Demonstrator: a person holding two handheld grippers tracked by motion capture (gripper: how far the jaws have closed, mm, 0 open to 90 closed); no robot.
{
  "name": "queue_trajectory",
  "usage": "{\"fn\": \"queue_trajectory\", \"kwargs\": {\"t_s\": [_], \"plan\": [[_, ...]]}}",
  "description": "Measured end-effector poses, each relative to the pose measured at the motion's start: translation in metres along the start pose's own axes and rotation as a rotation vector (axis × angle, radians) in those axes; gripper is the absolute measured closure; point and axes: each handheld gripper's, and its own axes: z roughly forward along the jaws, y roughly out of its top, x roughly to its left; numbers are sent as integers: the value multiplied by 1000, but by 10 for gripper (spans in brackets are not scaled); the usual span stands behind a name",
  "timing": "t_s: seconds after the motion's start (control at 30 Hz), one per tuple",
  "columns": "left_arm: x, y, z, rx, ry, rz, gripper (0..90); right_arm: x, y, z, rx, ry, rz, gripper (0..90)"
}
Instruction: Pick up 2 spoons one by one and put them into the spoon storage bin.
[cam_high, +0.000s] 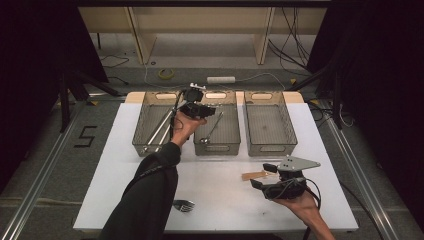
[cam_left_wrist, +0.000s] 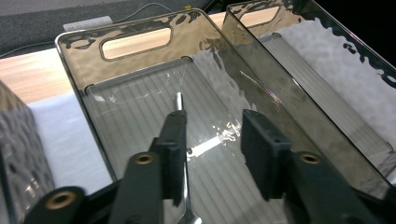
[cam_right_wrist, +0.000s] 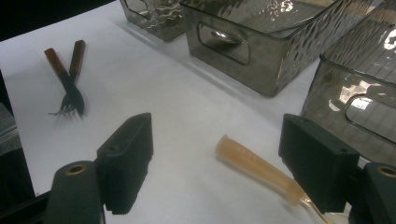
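You're dropping spoon (cam_left_wrist: 183, 140) into middle bin (cam_left_wrist: 135, 44): left gripper (cam_left_wrist: 212, 140) half open, not pinching. Right gripper (cam_right_wrist: 224, 163) wide open, empty, straddling orange-handled utensil (cam_right_wrist: 254, 165) at 5 o'clock – next close on it.

my left gripper (cam_high: 200, 111) reaches toward 12 o'clock, jaws parted; my right gripper (cam_high: 263, 176) sits at 4 o'clock, jaws wide apart.
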Motion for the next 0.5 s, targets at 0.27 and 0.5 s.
{"fn": "queue_trajectory", "kwargs": {"t_s": [0.27, 0.5], "plan": [[1, -6, -27, 17, -30, 10, 437, 1, 0, 0, 4, 1, -8, 272], [4, -25, -56, 20, -63, 43, 381, 0, 1, 1, 15, 2, -11, 272]]}}
